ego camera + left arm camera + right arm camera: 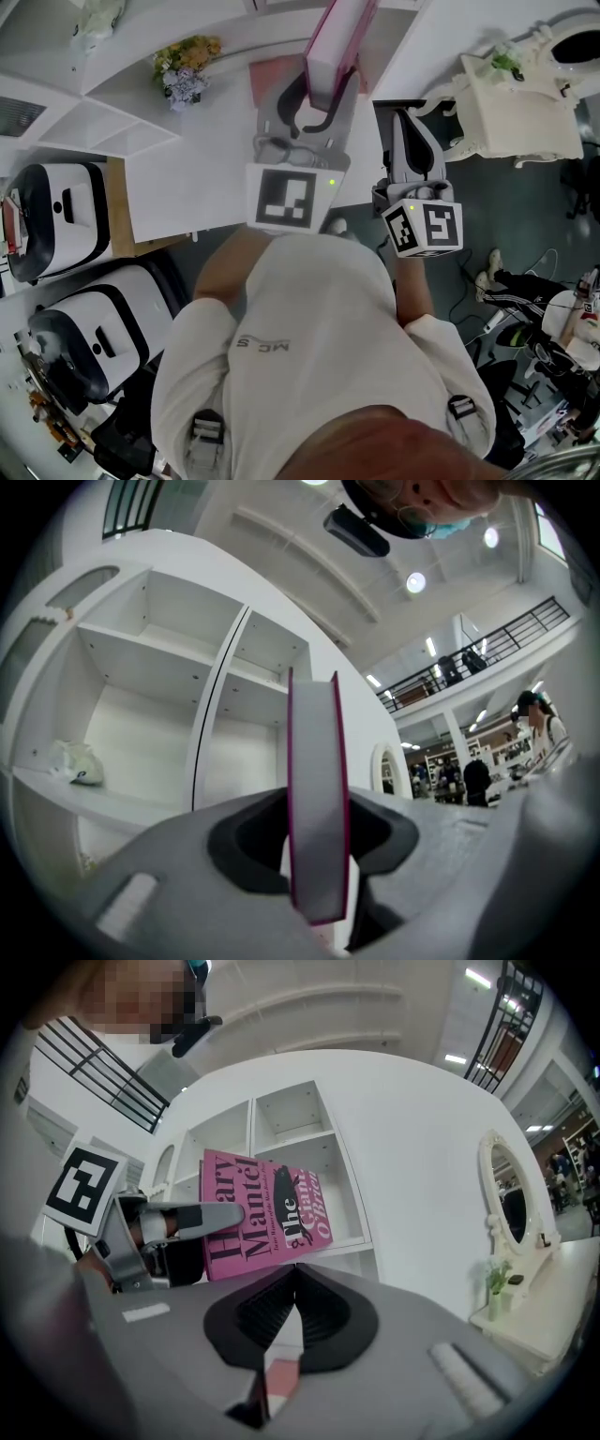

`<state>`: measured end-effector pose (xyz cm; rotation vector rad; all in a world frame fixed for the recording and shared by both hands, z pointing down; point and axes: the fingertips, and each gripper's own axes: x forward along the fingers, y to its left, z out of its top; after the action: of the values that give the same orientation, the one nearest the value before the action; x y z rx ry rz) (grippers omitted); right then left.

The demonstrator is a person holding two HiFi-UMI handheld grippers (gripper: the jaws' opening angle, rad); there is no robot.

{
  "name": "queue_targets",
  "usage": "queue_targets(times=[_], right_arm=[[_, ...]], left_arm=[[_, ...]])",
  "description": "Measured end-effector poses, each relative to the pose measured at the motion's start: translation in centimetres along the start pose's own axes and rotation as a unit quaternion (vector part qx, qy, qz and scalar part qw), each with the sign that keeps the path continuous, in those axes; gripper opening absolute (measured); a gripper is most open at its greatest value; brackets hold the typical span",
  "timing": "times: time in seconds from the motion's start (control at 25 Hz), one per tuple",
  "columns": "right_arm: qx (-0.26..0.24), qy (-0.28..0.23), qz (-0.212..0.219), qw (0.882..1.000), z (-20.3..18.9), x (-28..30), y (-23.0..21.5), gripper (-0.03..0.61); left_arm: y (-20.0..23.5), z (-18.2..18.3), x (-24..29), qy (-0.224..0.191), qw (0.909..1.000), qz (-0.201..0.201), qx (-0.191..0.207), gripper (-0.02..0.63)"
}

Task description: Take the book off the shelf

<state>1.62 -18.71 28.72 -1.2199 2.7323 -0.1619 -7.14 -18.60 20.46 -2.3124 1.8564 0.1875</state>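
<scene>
A pink book [333, 42] stands edge-on between the jaws of my left gripper [323, 94], which is shut on it. In the left gripper view its white page edge [317, 799] runs straight up from the jaws, in front of the white shelf [169, 696]. The right gripper view shows the pink cover [272, 1208] with black lettering, held by the left gripper [173, 1222] before the shelf's open compartments [309, 1138]. My right gripper [405, 117] hangs just right of the left one with nothing in it. Its jaws [295, 1269] are shut tip to tip.
A bunch of flowers [186, 66] lies on the white top at the left. A white dressing table [520, 103] with an oval mirror [511, 1204] stands to the right. White headset-like devices [56, 216] sit at the lower left. A pale object [75, 761] rests on a shelf board.
</scene>
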Motion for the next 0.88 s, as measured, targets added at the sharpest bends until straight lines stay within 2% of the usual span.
queue_targets(times=[0.32,0.88], right_arm=[[0.003,0.005,-0.002,1.0,-0.5,0.5,-0.5,-0.002],[0.009,0.023,-0.011,1.0,-2.9,0.3,-0.8,-0.002]], left_arm=[[-1.1,-2.0,-1.1,0.024,0.9997,-0.008,-0.005,0.144],[-0.5,-10.4,-3.2,0.112,0.9934,0.006,-0.023,0.144]])
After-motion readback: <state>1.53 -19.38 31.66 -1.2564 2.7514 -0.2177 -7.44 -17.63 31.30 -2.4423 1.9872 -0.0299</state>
